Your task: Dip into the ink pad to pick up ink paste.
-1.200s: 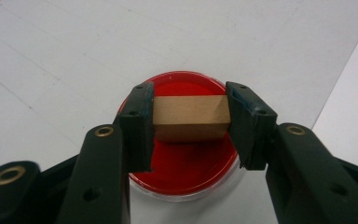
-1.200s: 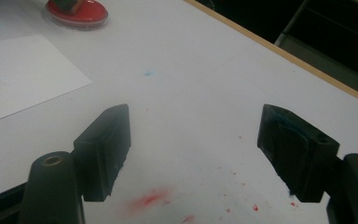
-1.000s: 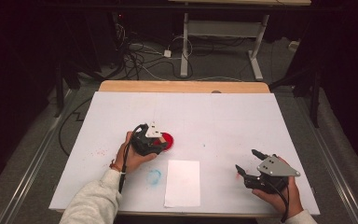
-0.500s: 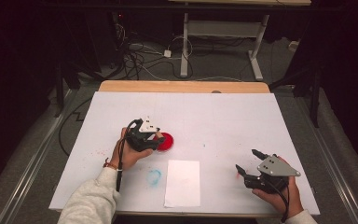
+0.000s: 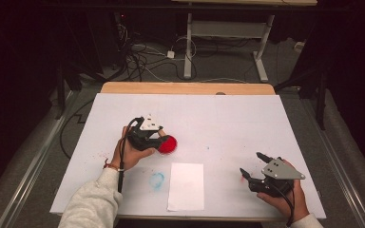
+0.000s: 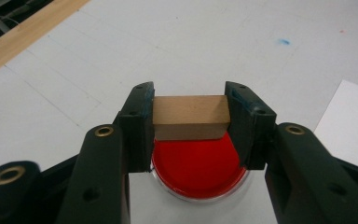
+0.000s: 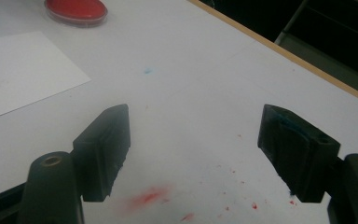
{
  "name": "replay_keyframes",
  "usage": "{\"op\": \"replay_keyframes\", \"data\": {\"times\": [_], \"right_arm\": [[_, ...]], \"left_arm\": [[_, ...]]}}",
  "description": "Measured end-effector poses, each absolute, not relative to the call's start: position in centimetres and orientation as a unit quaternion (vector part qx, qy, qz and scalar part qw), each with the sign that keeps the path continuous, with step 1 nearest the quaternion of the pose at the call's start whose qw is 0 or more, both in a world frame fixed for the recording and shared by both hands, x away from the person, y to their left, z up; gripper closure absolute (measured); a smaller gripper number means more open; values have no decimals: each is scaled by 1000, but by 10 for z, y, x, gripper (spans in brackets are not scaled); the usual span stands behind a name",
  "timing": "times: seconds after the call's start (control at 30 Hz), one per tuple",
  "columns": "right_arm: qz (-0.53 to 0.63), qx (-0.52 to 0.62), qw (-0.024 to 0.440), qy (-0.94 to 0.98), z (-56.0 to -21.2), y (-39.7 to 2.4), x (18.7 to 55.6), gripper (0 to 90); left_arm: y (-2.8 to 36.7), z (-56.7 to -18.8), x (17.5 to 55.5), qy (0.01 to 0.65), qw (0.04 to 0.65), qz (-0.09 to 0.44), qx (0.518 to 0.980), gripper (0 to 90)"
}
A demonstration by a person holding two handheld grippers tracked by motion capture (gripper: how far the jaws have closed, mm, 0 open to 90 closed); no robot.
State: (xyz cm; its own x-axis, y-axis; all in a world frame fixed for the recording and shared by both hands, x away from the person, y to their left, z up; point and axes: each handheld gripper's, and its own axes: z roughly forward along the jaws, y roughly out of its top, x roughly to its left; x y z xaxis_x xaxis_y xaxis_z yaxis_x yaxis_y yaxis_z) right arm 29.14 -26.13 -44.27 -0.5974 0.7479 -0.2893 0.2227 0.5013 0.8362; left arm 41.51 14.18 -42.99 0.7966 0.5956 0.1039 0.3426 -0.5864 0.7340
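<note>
Left gripper (image 6: 190, 121) clamped on small rectangular wooden block (image 6: 189, 116), long axis spanning the jaws, directly over round red ink dish (image 6: 198, 168). White paper sheet (image 5: 186, 186) lies at 5 o'clock. Right gripper (image 7: 193, 154) open, empty.

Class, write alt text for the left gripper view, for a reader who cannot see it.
The left gripper clamps a small wooden block between its two black jaws, just above a round dish of red ink or paint on a white table cover. A corner of white paper lies at the right edge.
</note>
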Motion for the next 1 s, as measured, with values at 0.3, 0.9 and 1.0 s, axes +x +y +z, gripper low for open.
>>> {"op": "replay_keyframes", "data": {"times": [0.3, 0.9, 1.0], "right_arm": [[391, 299, 325, 808, -445, -260, 292, 258], [386, 296, 321, 813, -446, -259, 291, 257], [387, 297, 322, 812, -446, -259, 292, 257]], "left_arm": [[131, -451, 422, 274, 345, 148, 885, 539], [128, -460, 425, 280, 328, 134, 892, 540], [128, -459, 427, 282, 326, 128, 893, 540]]}}
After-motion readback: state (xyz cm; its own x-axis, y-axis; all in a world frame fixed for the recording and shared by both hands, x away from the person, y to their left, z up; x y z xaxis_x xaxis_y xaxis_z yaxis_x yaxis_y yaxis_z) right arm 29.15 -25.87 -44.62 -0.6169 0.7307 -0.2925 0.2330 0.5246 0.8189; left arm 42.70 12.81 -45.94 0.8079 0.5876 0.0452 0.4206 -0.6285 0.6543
